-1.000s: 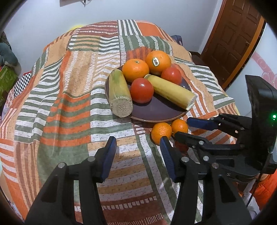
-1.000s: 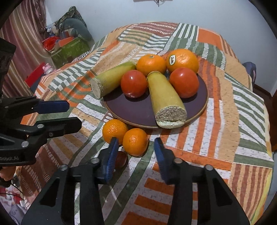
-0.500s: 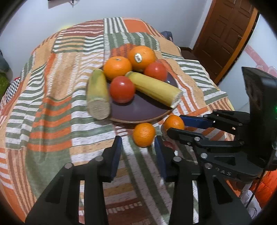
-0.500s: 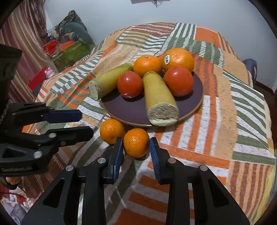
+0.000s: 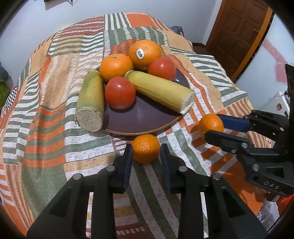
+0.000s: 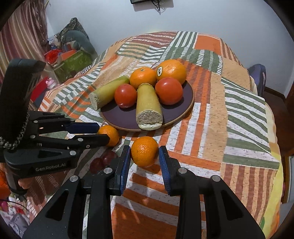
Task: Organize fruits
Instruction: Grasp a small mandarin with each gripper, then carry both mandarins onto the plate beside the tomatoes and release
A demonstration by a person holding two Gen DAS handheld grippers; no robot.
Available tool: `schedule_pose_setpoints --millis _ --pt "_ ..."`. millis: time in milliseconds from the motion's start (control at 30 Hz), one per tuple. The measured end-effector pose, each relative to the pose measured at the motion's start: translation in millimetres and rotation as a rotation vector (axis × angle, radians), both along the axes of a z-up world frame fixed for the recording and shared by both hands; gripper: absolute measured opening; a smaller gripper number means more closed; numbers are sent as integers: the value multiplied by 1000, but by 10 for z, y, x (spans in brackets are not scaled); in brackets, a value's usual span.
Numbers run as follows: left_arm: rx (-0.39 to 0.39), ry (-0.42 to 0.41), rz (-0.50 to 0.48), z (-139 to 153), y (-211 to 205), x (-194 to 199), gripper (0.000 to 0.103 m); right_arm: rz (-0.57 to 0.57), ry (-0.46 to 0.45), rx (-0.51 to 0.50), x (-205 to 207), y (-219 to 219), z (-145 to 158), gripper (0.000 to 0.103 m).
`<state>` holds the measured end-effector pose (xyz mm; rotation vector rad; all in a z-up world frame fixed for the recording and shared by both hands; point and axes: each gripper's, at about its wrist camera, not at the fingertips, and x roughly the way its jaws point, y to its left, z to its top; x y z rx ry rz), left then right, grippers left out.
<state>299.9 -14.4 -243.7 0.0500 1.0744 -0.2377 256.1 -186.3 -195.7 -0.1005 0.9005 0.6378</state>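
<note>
Orange mandarins between both narrowed jaws.

Domestic room, lived-in. Patchwork striped cloth draped over a tabletop, panelled wooden door at one corner, striped curtain opposite. Cluttered boxes and soft toys heaped on floor by plain white wall.

Printed on the left gripper body: "GenRobot.AI". Printed on the right gripper body: "DAS"; the rest is hidden. The large orange carries a sticker reading "Dole".
</note>
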Motion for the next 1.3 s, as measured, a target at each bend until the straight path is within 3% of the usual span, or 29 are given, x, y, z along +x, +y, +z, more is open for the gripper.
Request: schedule_pose_setpoints --millis 100,700,1000,1300 --pt "-27 17 10 -24 40 26 30 2 0 2 1 0 -4 29" --pt "-16 41 7 -147 -28 113 37 -3 3 8 11 -34 -9 29" --pt "-37 -26 9 184 36 -26 36 -17 -33 17 48 -89 135 29" --pt "-55 -84 28 415 19 107 37 -44 -104 16 207 -114 332 29"
